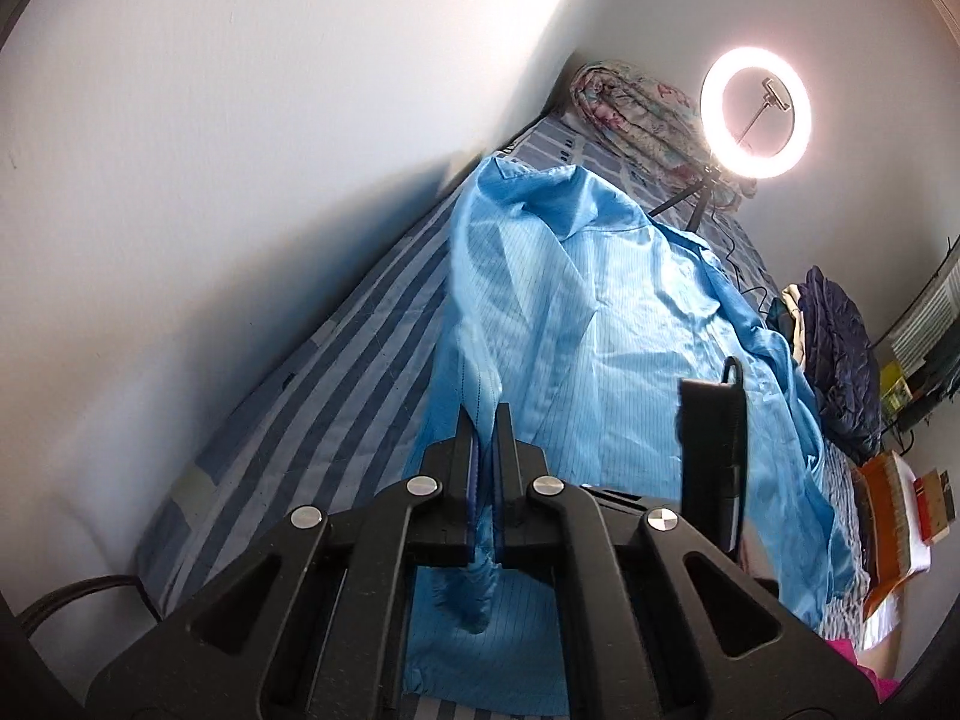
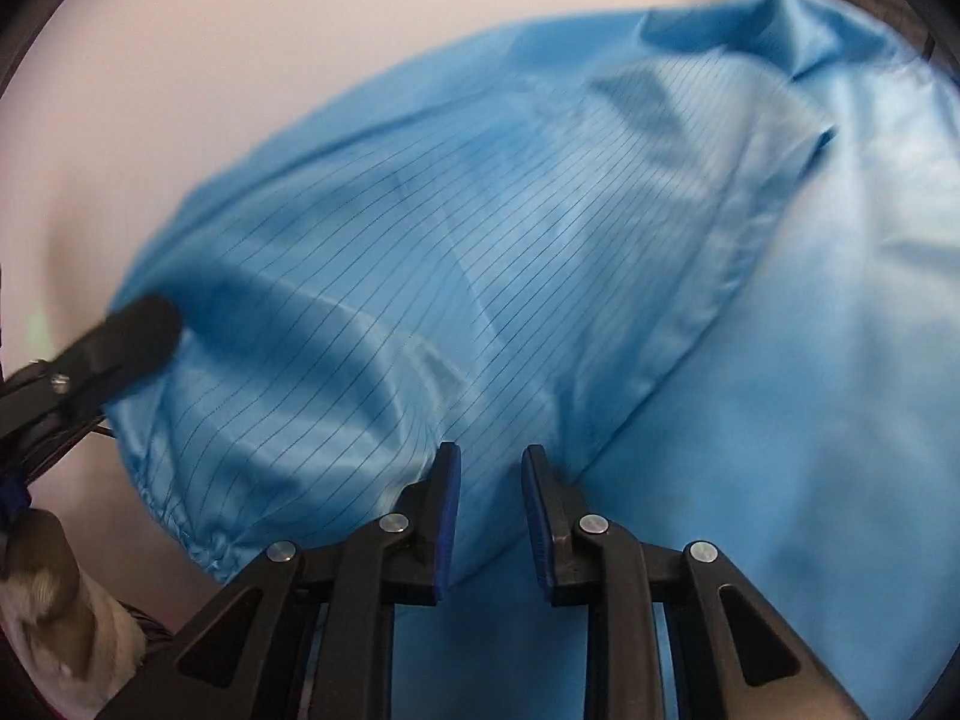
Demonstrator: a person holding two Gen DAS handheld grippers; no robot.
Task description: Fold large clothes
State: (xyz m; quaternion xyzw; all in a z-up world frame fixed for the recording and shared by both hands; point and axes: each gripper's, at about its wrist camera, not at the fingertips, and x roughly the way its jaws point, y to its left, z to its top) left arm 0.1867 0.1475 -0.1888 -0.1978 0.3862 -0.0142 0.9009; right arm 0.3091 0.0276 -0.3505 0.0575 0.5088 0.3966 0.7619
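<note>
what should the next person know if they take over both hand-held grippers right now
Left hand-held gripper: shut on a fold of the blue coat, holding it off the striped bed.
Right hand-held gripper: jaws partly apart with coat fabric between them near the sleeve; whether the pads press on it cannot be told.
Done: coat picked up at one spot, the rest spread on the bed, no fold laid yet.
Left: secure the right grip, fold the sleeve in, then fold the body.
</note>
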